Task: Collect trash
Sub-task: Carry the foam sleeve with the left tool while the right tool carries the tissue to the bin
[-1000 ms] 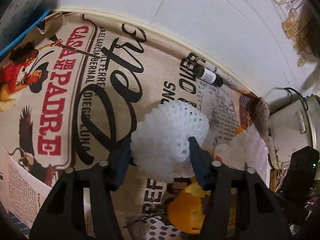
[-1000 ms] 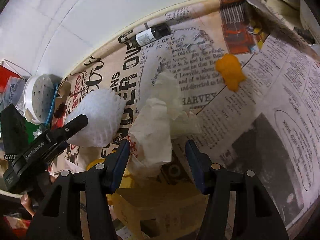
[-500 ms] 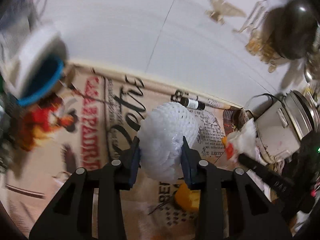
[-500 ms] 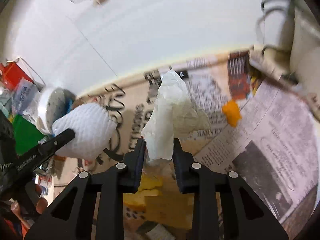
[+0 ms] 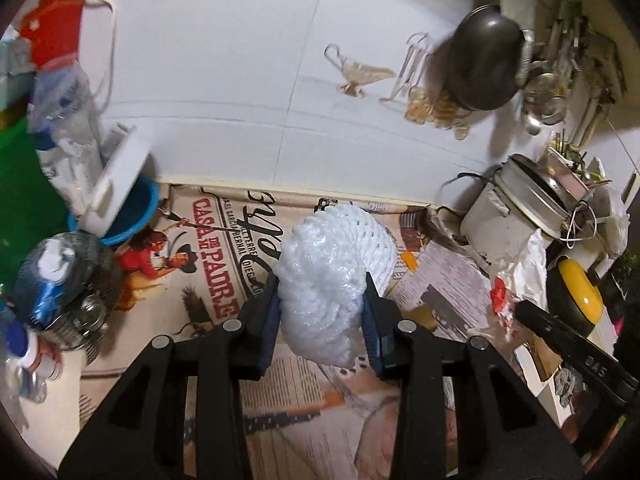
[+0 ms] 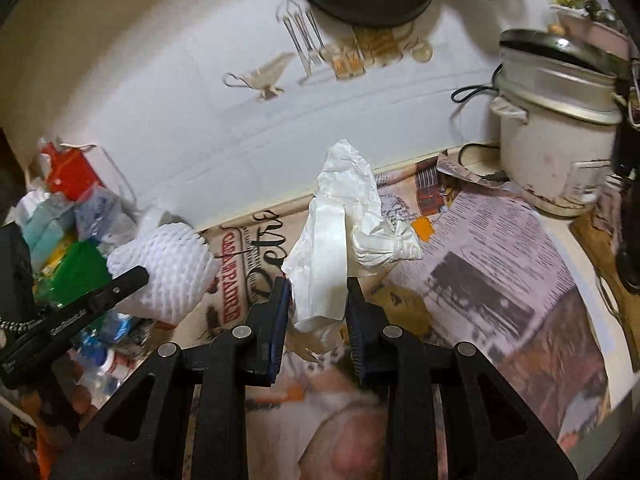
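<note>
White foam and crumpled paper are both clamped, lifted clear of the newspaper-covered counter (image 5: 208,280).

Your left gripper (image 5: 322,312) pinches the foam fruit net (image 5: 332,276) across its soft middle; your right gripper (image 6: 316,312) is pressed together on the crumpled paper wrapper (image 6: 340,232) at its lower end only. Swing fast and the foam may squirm out, or the top-heavy paper may tear free. Underneath, the newsprint reads "CASA DE MI PADRE".
</note>
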A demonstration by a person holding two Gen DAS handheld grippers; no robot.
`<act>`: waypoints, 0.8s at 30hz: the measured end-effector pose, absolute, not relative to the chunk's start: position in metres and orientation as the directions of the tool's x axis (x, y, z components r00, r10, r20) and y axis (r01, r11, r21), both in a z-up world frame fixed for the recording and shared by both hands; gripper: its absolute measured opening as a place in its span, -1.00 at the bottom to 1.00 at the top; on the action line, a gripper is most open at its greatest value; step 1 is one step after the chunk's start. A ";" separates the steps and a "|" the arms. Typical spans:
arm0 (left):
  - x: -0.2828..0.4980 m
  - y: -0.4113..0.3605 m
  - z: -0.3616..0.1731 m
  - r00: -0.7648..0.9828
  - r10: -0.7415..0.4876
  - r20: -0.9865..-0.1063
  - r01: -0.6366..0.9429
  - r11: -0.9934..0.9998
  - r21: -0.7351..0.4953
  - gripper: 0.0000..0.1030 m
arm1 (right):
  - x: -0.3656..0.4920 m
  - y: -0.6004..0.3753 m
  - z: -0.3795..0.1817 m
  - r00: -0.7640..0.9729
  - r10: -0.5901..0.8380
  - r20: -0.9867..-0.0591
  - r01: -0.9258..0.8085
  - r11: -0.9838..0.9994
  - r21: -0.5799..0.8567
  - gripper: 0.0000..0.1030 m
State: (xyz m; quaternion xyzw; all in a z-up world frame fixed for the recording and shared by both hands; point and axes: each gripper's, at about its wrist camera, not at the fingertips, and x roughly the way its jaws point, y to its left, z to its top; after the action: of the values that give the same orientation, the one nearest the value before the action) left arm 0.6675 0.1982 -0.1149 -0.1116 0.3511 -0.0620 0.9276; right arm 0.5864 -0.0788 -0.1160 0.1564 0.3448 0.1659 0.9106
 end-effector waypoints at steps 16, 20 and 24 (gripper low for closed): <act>0.482 0.079 -0.112 0.789 -0.096 -0.606 -0.064 0.969 -0.237 -0.30 | 0.434 -0.172 -0.118 0.677 0.503 -0.538 -0.376 0.864 0.334 -0.51; 0.428 0.035 -0.119 0.780 -0.081 -0.620 -0.097 0.964 -0.247 -0.30 | 0.398 -0.201 -0.123 0.651 0.522 -0.551 -0.410 0.853 0.323 -0.51; 0.387 0.005 -0.126 0.758 -0.080 -0.647 -0.111 0.962 -0.249 -0.30 | 0.370 -0.221 -0.126 0.640 0.518 -0.567 -0.420 0.854 0.306 -0.51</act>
State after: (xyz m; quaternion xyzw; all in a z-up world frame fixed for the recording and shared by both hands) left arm 0.3873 0.0046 -0.1260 -0.1372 0.3477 0.0082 0.9275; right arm 0.3697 -0.2212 -0.1264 0.0732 0.3354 0.2599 0.9026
